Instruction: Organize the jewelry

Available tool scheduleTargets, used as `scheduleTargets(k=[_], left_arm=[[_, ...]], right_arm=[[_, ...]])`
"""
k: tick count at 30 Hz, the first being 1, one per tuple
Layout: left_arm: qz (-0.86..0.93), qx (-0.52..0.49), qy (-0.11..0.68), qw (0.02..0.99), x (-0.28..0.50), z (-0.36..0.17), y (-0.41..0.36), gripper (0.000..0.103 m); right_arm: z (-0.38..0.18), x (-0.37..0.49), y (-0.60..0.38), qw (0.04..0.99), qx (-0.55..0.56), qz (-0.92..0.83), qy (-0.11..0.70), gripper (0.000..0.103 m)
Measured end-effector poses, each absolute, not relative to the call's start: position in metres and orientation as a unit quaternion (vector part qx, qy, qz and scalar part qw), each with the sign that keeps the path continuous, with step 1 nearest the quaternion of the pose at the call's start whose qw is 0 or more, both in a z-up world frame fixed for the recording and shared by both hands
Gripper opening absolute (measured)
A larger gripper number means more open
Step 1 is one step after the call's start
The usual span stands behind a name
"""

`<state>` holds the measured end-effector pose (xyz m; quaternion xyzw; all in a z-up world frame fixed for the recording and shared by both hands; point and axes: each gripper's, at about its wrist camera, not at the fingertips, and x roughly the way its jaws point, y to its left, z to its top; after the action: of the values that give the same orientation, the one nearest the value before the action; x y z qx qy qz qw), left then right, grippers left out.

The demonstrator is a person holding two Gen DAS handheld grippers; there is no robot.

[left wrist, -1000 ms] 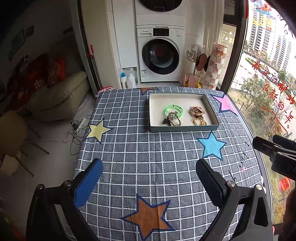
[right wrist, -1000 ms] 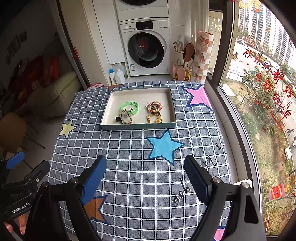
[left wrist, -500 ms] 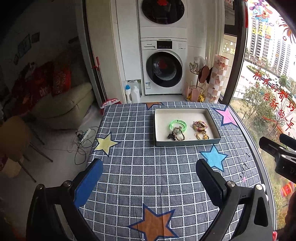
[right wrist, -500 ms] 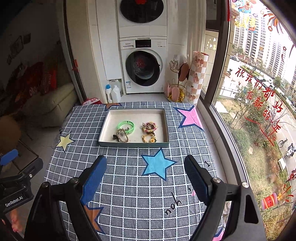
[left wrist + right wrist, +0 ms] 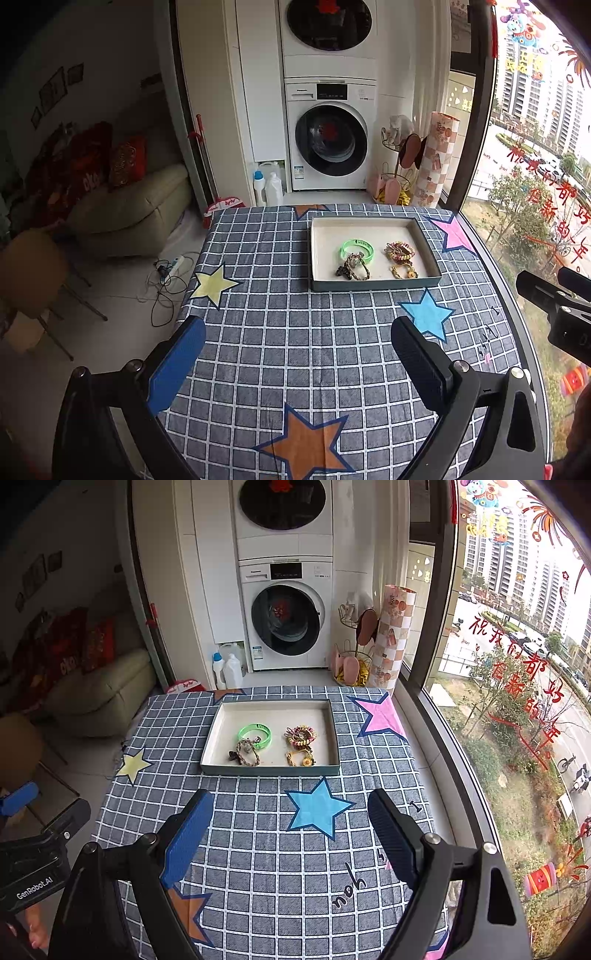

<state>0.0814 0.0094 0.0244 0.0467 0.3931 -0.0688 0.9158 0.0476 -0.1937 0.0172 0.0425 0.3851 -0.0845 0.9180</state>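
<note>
- My left gripper hangs over the near part of the desk with its jaws spread wide and nothing between them.
- My right gripper hangs the same way, jaws spread and empty, above a blue star on the cloth.
- Below both lies the desk's grey-blue checked tablecloth with coloured stars.
- Toward the far end of the desk sits a shallow rectangular tray with a pale inside and grey-green walls, well apart from both grippers.
- In the tray, far left, lies a translucent green plastic bangle; a brown braided bracelet lies just near of it, touching or overlapping its rim.
- To the right lies a multicoloured beaded bracelet, with a yellow corded bracelet just near of it.
- Beyond the desk stands a white front-loading washing machine.
</note>
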Motion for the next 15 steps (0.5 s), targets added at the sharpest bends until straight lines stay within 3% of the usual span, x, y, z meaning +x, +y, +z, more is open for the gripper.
scheduleTargets(k=[15], left_arm=[[-0.064,0.050,0.394,0.916,0.0814,0.0238,0.0069,0.103]], right_arm=[[0.0148,0.0435,-0.1917,0.917,0.051,-0.084,0.387,0.088]])
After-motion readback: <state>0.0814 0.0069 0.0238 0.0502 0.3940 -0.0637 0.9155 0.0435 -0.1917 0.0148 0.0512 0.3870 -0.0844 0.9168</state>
